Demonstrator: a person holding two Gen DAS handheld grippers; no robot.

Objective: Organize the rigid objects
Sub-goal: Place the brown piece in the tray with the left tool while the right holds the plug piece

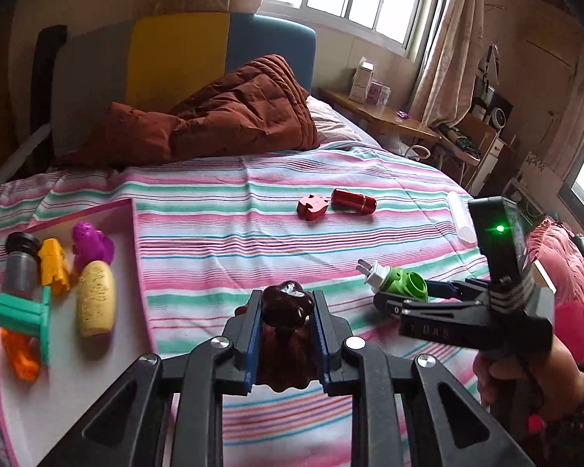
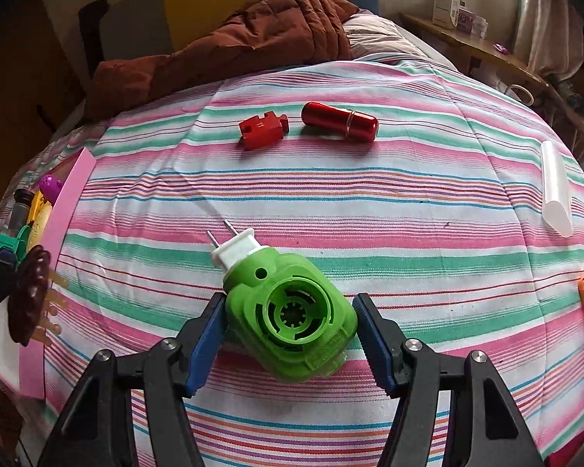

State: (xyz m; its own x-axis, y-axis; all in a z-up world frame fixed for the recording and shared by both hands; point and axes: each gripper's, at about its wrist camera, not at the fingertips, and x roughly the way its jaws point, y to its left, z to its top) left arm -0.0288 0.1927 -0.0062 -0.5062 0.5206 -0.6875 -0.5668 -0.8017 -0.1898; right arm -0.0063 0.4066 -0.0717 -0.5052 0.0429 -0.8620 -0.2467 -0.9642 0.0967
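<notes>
Clamped in left gripper (image 1: 286, 311): brown comb (image 1: 288, 303), bound for pink tray (image 1: 109, 210); right gripper (image 2: 290, 334) open around green plug (image 2: 292, 311), squeeze likely next.

Striped bed (image 1: 253, 210), bright window (image 1: 354, 0), wooden desk (image 1: 385, 116)

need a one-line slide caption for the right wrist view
Right gripper open around a green plug-in device on the striped bedspread; red puzzle piece and red cylinder lie beyond.

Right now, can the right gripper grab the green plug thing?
Probably yes. The right gripper is open with the green plug already between its fingers on the bed, nothing blocking.
</notes>
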